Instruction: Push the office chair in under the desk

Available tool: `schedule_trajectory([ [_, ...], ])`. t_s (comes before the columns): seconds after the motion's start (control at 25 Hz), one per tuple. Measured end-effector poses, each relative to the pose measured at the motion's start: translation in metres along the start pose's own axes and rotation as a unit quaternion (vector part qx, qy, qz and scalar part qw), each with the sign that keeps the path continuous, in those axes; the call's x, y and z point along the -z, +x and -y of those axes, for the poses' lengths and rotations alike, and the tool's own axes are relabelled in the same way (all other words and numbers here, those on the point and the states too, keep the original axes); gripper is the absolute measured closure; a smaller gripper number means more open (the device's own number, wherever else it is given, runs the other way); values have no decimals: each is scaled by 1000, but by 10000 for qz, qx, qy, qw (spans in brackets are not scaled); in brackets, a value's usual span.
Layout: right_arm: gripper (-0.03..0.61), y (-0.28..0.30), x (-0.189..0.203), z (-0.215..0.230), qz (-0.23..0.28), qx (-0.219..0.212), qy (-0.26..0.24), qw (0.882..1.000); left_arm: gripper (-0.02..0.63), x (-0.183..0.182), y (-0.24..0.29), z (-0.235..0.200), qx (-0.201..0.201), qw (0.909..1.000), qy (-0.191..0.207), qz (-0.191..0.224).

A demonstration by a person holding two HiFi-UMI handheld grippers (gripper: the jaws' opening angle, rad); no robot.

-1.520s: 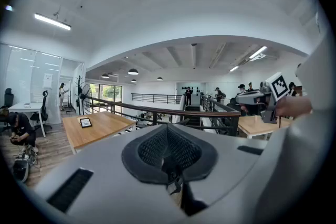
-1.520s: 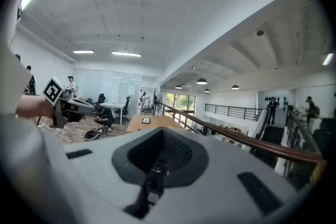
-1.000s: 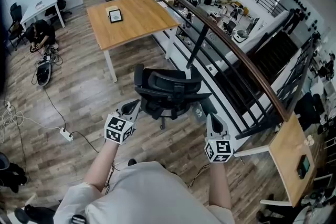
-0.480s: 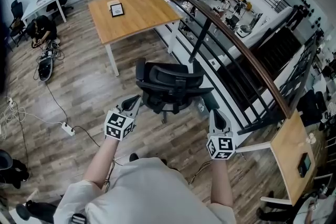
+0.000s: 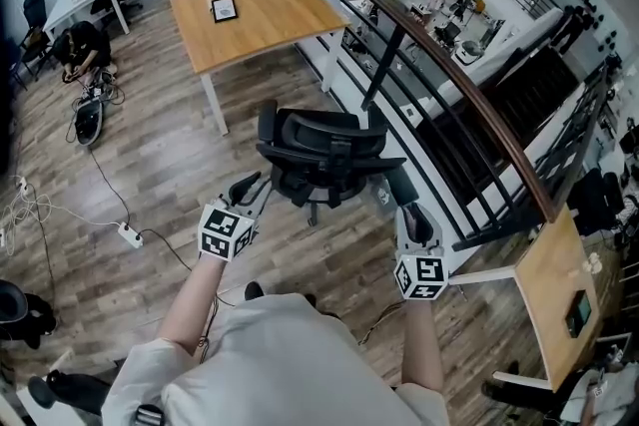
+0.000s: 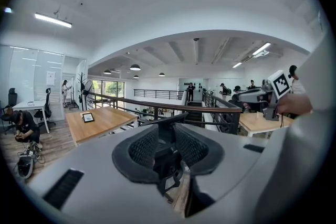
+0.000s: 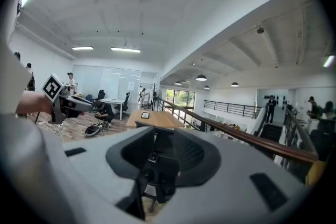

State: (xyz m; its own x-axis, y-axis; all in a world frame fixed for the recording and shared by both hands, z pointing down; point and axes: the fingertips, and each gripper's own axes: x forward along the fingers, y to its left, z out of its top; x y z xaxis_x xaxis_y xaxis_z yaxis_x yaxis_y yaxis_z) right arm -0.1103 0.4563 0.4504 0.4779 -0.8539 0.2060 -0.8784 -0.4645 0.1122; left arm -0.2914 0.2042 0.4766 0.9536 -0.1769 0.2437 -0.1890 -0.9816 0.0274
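A black office chair (image 5: 324,155) stands on the wood floor with its back toward me. The wooden desk (image 5: 262,27) lies beyond it, to the upper left. My left gripper (image 5: 250,189) hovers just behind the chair's left side and my right gripper (image 5: 399,191) just behind its right side. Both pairs of jaws have just been opening and now stand apart, and I see nothing between the pads. Through each gap the chair (image 6: 167,162) (image 7: 157,165) appears a little way ahead.
A tablet (image 5: 225,8) lies on the desk. A black railing with a wooden handrail (image 5: 449,95) runs along the chair's right side. A second desk (image 5: 549,304) stands at the right. A power strip (image 5: 128,234) and cables lie left; a person (image 5: 80,45) crouches far left.
Both grippers were shut and now their jaws stand apart. The right gripper has drifted slightly; the chair and the left gripper have stayed about where they were.
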Motion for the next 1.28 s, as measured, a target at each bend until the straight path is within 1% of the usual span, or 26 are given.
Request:
schedule_trajectory([
  [0.12,462,-2,4,5,-17,-42,16,10000,492,3,1,7,-25,10000,-19,-30],
  [0.48,457,-1,19,21,-119,-218,19,9997,488,17,3,23,-196,9996,-120,-163],
  [0.8,457,-6,38,32,-252,-426,-41,9988,488,33,5,40,-281,9990,-1,-346],
  [1.04,457,4,49,32,-418,-553,-77,9976,489,40,6,38,-373,9983,-1,-457],
  [1.28,457,25,60,31,-501,-598,-86,9969,489,47,21,27,-377,9979,-42,-520],
])
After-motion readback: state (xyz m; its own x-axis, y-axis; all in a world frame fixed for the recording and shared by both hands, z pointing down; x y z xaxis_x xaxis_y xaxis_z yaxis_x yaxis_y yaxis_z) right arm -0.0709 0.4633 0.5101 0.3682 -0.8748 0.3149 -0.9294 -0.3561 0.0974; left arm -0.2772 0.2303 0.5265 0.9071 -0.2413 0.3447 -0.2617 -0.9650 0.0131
